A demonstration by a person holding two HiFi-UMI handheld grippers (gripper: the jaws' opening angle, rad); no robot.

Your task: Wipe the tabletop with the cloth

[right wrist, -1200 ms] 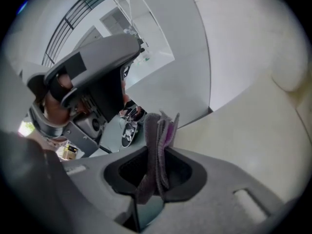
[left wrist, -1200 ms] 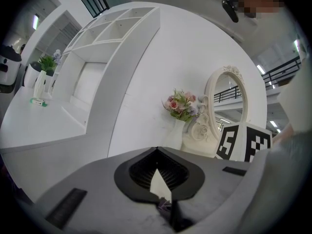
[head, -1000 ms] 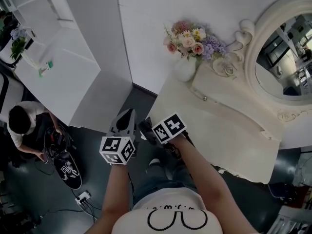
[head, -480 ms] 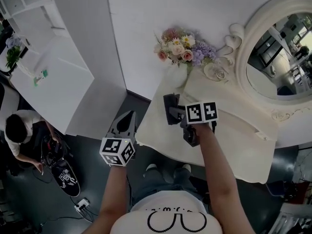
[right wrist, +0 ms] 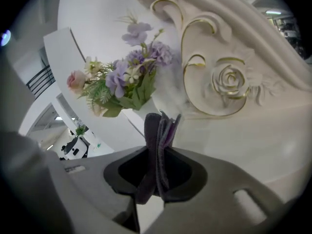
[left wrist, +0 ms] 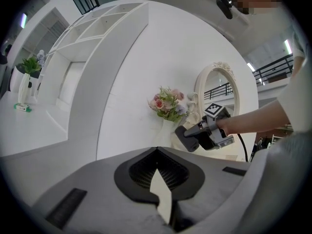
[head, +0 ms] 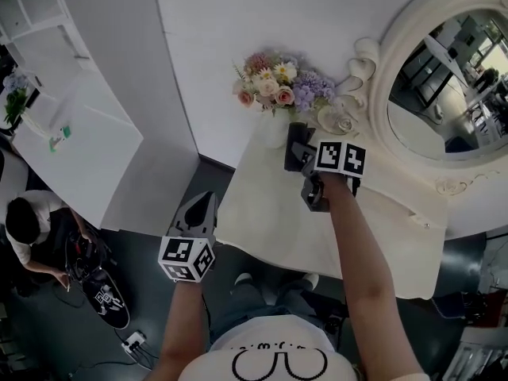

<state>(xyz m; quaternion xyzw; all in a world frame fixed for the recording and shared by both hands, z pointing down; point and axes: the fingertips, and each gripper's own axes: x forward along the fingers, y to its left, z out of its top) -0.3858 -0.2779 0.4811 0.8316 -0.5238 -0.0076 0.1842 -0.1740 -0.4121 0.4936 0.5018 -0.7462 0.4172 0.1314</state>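
right gripper [right wrist: 157,182] clamps folded cloth [right wrist: 157,133] — over tabletop [head: 266,213]

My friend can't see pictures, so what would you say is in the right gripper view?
The right gripper pinches a folded dark cloth that sticks up between its jaws. Behind it are a bunch of pink and purple flowers and a cream mirror frame with a carved rose, above the pale tabletop.

Head view: high, looked steeply down on tabletop [head: 270,213]. Left gripper view: off the tabletop, faced flowers [left wrist: 167,104] from well apart. Right gripper view: sat close before same flowers and mirror frame [right wrist: 219,82].
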